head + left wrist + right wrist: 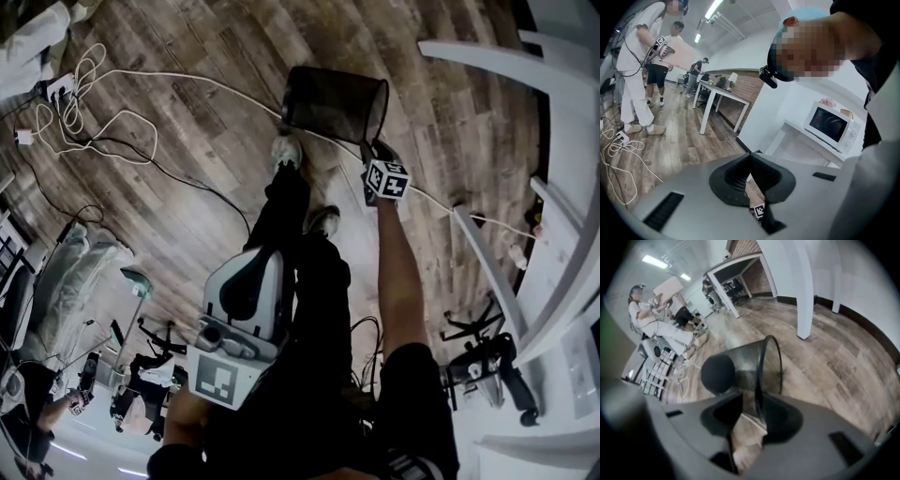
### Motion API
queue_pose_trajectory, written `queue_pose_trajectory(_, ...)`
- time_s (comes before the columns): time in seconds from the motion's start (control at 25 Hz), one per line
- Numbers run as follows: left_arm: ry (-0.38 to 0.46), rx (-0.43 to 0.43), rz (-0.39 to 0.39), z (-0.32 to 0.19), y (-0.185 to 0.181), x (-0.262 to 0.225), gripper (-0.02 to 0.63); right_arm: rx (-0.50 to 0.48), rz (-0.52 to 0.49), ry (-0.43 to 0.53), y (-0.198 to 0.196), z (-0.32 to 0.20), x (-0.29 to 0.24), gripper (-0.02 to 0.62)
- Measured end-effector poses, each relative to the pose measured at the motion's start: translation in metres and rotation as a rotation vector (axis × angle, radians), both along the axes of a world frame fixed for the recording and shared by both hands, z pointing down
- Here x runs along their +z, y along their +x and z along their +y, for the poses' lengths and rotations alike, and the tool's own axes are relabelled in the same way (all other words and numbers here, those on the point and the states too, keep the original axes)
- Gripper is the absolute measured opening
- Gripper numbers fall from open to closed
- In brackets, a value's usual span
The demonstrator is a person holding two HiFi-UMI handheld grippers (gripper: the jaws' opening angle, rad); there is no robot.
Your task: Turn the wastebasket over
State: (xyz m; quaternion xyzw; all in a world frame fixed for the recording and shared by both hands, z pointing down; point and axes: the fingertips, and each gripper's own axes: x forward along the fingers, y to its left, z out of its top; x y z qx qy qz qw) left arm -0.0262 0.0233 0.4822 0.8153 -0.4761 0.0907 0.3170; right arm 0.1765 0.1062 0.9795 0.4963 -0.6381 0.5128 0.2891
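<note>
Tilted just beyond the shoe [287, 150], the mesh wastebasket [335, 101] hangs by its rim in the clenched right hand-held gripper [758, 397], the left hand-held gripper [751, 157] closed empty; that thin pinch may slip mid-turn.

White cables [67, 111] on wood floor [206, 141] — microwave [833, 124] on counter [799, 135].

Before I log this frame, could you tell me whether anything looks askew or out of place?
The black wire-mesh wastebasket is tipped onto its side, its rim pinched in the right gripper. Loose white cables sprawl nearby. Nothing appears spilled.
</note>
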Motion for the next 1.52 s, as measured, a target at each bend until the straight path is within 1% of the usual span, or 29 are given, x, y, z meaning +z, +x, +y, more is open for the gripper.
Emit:
queue_pose_trajectory(0.04,-0.002,-0.002,0.0,0.0,-0.001,0.001,0.034,0.0,-0.001,-0.003,0.001,-0.001,0.001,0.143)
queue_pose_trajectory(0.32,-0.009,-0.011,0.004,-0.001,-0.006,0.003,0.034,-0.038,-0.017,-0.018,0.002,0.002,0.0,0.118)
queue_pose_trajectory(0.6,-0.017,-0.025,0.006,-0.001,-0.013,-0.002,0.034,-0.006,-0.095,0.004,-0.013,-0.015,-0.022,0.098)
queue_pose_trajectory(0.8,-0.022,-0.035,0.01,-0.004,-0.015,-0.01,0.034,-0.002,-0.105,0.015,-0.024,-0.031,-0.04,0.083)
queue_pose_trajectory(0.88,-0.023,-0.038,0.01,-0.006,-0.017,-0.014,0.034,-0.028,-0.099,0.014,-0.03,-0.036,-0.047,0.075)
queue_pose_trajectory(1.12,-0.025,-0.05,0.005,-0.012,-0.025,-0.022,0.034,-0.174,-0.058,0.033,-0.056,-0.049,-0.07,0.058)
queue_pose_trajectory(1.36,-0.02,-0.072,0.003,-0.019,-0.033,-0.029,0.034,-0.278,-0.041,0.06,-0.085,-0.068,-0.091,0.049)
queue_pose_trajectory(1.52,-0.022,-0.079,0.004,-0.023,-0.035,-0.033,0.034,-0.336,-0.021,0.068,-0.096,-0.075,-0.102,0.048)
